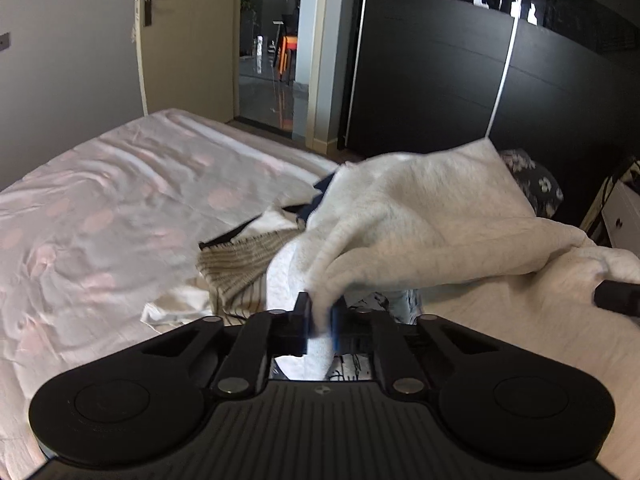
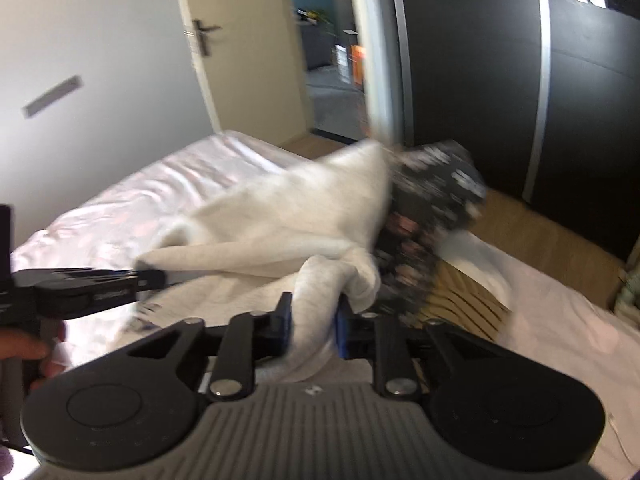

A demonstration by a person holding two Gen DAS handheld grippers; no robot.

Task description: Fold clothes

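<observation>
Both of my grippers are biting into the same cream garment point(image 1: 420, 216) right now. Nearest to me, my left gripper point(image 1: 320, 316) is clamping a thin fold of it between its pads, and my right gripper point(image 2: 312, 320) is pinching a thicker rolled bunch, jaws set a little wider around the bulk. I am holding the garment lifted off the bed point(image 1: 100, 208), stretched between the two grips, with its far corner peaking up toward the dark wardrobe point(image 1: 560, 92).

I am judging it soft, light and limp, a fleecy knit that is sagging wherever it is not supported; it looks unlikely to slip, but it is bunching easily. Better holds would be at hems or corners, not mid-cloth.

No containers are showing. Other clothes are lying loose in a pile beneath: a striped piece point(image 1: 236, 268) and a dark patterned garment point(image 2: 432, 208) at the right.
</observation>
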